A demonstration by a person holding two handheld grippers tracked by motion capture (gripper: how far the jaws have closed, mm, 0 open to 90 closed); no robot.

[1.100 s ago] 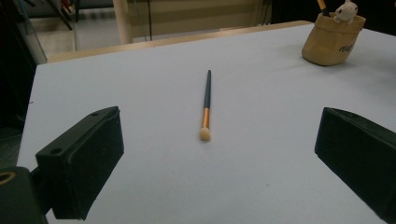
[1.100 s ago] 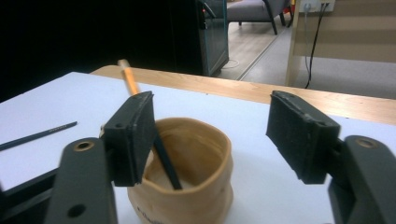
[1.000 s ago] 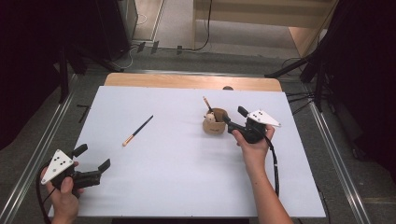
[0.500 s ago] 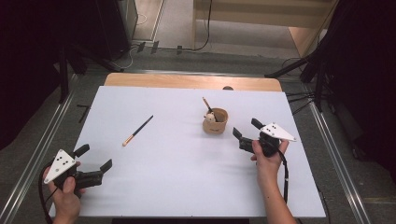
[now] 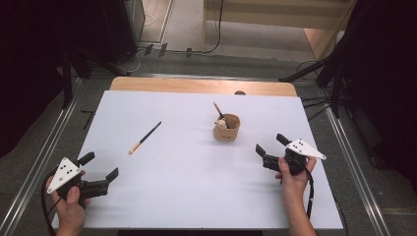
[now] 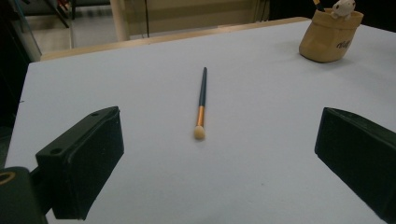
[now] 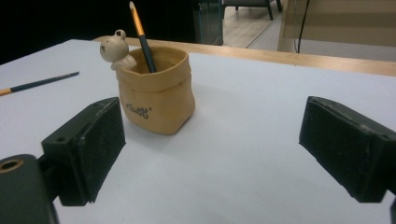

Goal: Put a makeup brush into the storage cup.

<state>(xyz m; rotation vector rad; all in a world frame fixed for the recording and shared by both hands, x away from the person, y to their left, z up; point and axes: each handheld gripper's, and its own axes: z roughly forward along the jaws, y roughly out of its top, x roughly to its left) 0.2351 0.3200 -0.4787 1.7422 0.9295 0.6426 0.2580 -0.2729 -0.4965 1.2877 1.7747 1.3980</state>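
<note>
A tan pouch-shaped holder (image 5: 226,128) (image 7: 157,91) (image 6: 329,33) with a small bear figure on its rim stands right of the table's middle, with one dark brush (image 5: 219,114) (image 7: 140,37) upright in it. A second brush (image 5: 144,138) (image 6: 201,102) (image 7: 37,83), dark-handled with a copper ferrule and pale tip, lies flat on the white table left of middle. My right gripper (image 5: 271,144) (image 7: 212,149) is to the right of and nearer than the holder, open and empty; its jaws have just been opening. My left gripper (image 5: 100,166) (image 6: 219,163) stands open and empty near the front left corner, facing the lying brush.
The white table top (image 5: 196,182) ends in a wooden strip (image 5: 201,86) at the far edge. Metal rails (image 5: 44,147) run along both sides, and dark stands and cables are on the floor beyond.
My right gripper has drawn back from the holder, moving right and toward the near edge, and its jaws stand wider. The left gripper has kept still.
</note>
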